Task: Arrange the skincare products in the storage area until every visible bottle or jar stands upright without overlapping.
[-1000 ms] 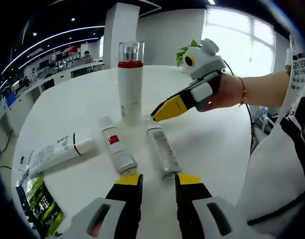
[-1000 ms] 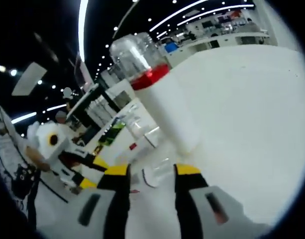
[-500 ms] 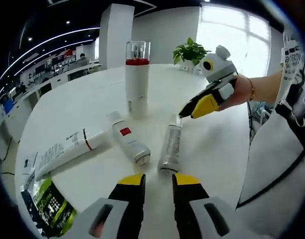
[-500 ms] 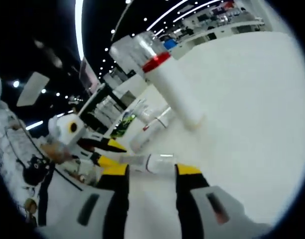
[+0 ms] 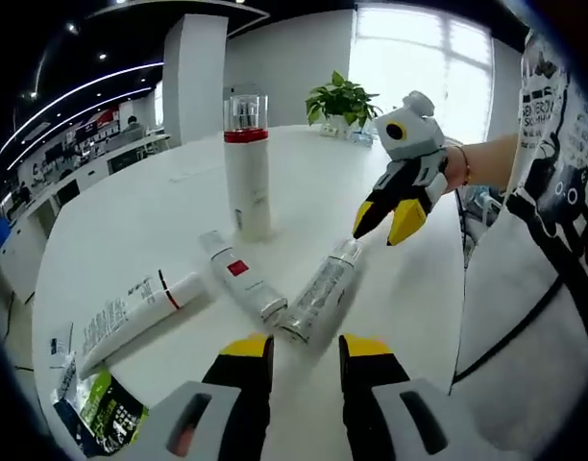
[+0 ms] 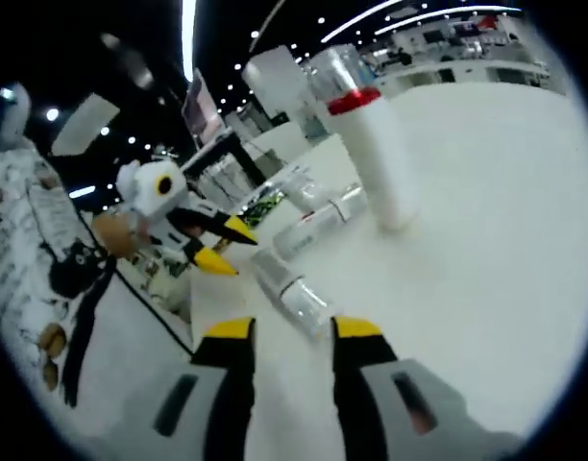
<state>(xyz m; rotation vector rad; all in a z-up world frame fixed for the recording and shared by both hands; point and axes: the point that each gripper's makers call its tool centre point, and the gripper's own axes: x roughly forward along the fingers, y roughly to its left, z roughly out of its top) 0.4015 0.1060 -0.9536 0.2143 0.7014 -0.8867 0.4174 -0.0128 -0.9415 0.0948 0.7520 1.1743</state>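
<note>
A tall white bottle (image 5: 248, 173) with a red band and clear cap stands upright on the white table (image 5: 159, 221). Three products lie flat in front of it: a silver bottle (image 5: 321, 291), a small white bottle with a red label (image 5: 241, 286), and a long white tube (image 5: 135, 312). My left gripper (image 5: 306, 348) is open and holds nothing, just short of the silver bottle's near end. My right gripper (image 5: 387, 217), held by a hand, hangs open above the silver bottle's far end. In the right gripper view, my right gripper (image 6: 294, 331) is open, with the silver bottle (image 6: 289, 283) just ahead and the tall bottle (image 6: 376, 163) beyond.
A green packet (image 5: 97, 413) lies at the table's near left edge. A potted plant (image 5: 342, 96) stands at the far side. A person's printed white shirt (image 5: 534, 250) fills the right. The left gripper (image 6: 212, 245) shows at left in the right gripper view.
The silver bottle has swung round and now lies slanted, its far end toward the right. My right gripper moved right, away from the tall bottle. Both cameras pulled back.
</note>
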